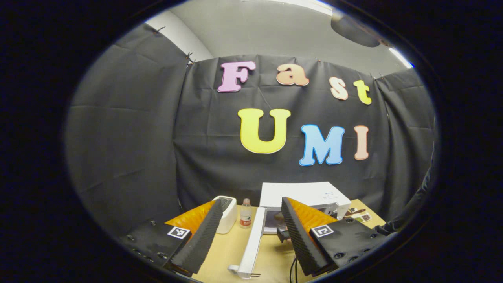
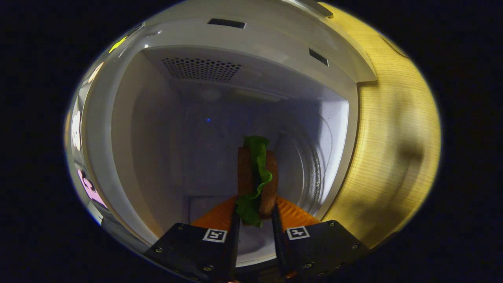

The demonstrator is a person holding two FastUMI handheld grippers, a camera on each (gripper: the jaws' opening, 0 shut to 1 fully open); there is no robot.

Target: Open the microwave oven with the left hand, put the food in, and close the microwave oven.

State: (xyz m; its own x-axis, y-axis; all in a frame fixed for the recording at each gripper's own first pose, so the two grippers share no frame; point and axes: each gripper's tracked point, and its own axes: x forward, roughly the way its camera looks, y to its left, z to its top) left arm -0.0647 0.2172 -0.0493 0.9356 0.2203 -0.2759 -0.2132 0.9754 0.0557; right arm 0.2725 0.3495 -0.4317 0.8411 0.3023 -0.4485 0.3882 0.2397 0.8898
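In the left gripper view the white microwave (image 1: 306,193) stands on the wooden table, and its door (image 1: 253,240) is swung out toward me. My left gripper (image 1: 251,201) hangs open in front of it, holding nothing. The right gripper view looks into the microwave cavity (image 2: 157,137), turned sideways. There my right gripper (image 2: 254,214) is shut on a sandwich (image 2: 257,177) of two brown slices with green lettuce between them. The sandwich is held inside the cavity, near the round glass plate (image 2: 314,165).
A white toaster (image 1: 226,214) and a small bottle (image 1: 245,214) stand left of the microwave. A flat tray with dark pieces (image 1: 358,214) lies to its right, and a dark sleeve (image 1: 414,204) shows at the right edge. The wooden table (image 2: 393,157) borders the cavity.
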